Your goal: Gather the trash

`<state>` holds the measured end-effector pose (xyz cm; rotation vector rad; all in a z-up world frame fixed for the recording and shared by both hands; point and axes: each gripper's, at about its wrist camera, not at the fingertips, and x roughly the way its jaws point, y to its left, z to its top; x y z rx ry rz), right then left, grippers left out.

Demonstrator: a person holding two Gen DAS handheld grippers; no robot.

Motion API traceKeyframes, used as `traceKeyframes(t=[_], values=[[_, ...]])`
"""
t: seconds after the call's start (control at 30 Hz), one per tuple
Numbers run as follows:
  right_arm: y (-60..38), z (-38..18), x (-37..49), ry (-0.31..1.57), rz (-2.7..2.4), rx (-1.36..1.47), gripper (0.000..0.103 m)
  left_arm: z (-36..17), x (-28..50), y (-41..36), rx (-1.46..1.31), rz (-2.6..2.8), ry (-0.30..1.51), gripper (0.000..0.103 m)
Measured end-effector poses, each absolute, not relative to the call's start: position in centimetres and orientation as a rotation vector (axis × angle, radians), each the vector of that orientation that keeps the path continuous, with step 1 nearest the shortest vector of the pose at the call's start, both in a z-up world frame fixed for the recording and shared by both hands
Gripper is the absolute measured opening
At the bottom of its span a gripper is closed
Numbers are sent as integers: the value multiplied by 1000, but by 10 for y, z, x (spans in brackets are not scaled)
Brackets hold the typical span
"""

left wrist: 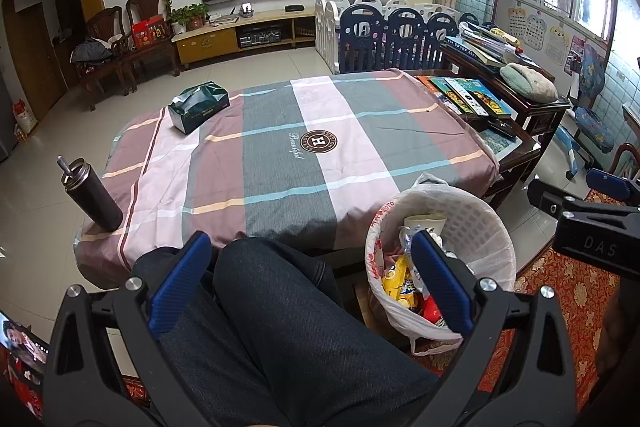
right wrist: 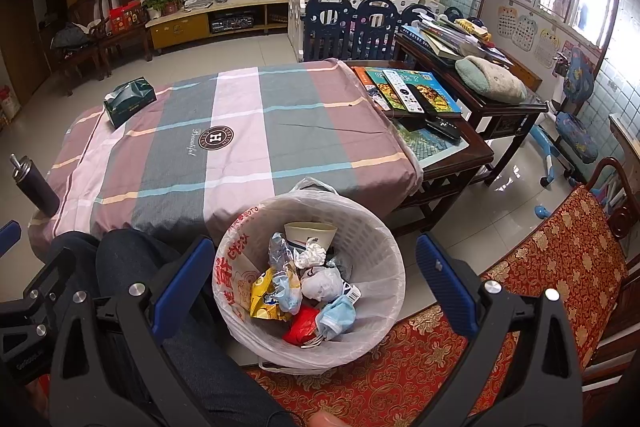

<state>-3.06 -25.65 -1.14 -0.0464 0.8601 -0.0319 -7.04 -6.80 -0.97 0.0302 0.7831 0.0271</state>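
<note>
I judge the collecting nearly or fully done. The bin beside my knee, off the table's near right corner, holds the trash: wrappers, crumpled paper, a cup. On the table I see only a tissue box at the far left corner and a flask at the near left corner. My left gripper and right gripper both gape wide, holding nothing.
</note>
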Motion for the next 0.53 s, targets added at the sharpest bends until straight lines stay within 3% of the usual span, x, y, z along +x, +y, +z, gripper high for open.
traceKeyframes(t=[0.53], values=[[-259,-11,-30,852,-20,-17,99,-19,-61,-59,6,45,818,100]])
